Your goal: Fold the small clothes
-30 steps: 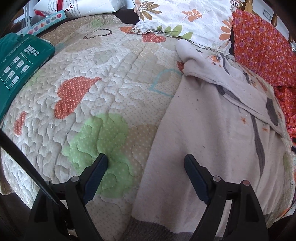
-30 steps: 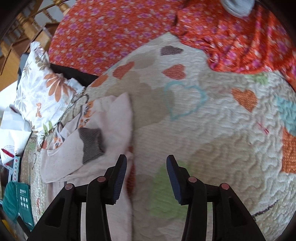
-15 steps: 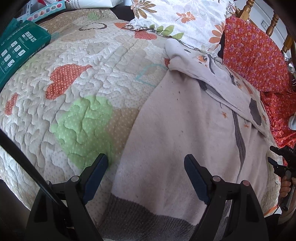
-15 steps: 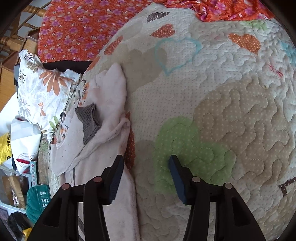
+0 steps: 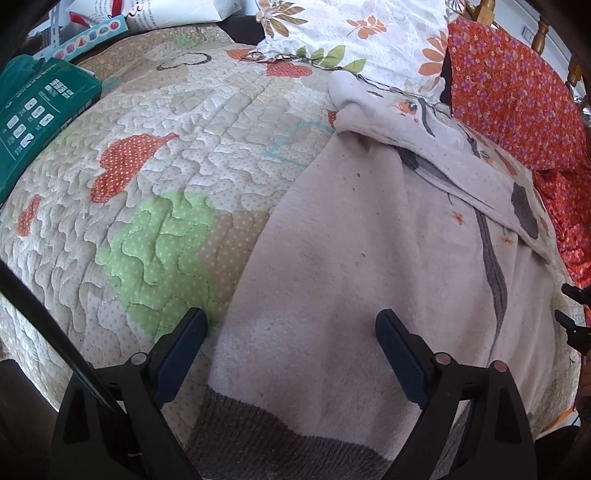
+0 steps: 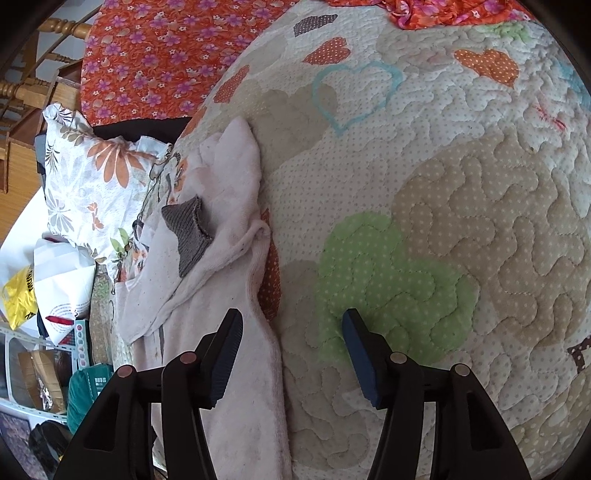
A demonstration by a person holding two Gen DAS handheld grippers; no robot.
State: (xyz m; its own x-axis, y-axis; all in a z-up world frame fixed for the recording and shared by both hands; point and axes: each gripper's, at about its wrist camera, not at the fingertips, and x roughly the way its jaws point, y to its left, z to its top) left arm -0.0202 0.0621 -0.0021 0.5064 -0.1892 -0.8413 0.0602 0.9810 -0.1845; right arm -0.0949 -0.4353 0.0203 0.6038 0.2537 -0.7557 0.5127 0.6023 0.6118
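Note:
A pale pink child's sweater (image 5: pixel 369 258) with a grey knitted hem lies spread on the quilted bed cover (image 5: pixel 166 166). One sleeve, ending in a grey cuff (image 6: pixel 190 229), is folded across its upper part. My left gripper (image 5: pixel 291 332) hangs over the sweater's lower left edge, near the hem; its jaws are opening and grip nothing. My right gripper (image 6: pixel 291 336) straddles the sweater's (image 6: pixel 229 295) right side edge, jaws opening, pads not pressing on the cloth. The right gripper's tips also show at the right edge of the left wrist view.
A floral white pillow (image 5: pixel 351 33) and an orange flowered cloth (image 5: pixel 517 92) lie at the head of the bed. A teal packet (image 5: pixel 33 110) sits at the quilt's left edge. Bags and boxes (image 6: pixel 55 288) crowd beside the bed. Wooden chair spindles (image 6: pixel 33 77) stand behind.
The left view has shifted so the sweater's grey hem now shows near the jaws. The right gripper came down and rolled, widened, and now straddles the sweater's side edge.

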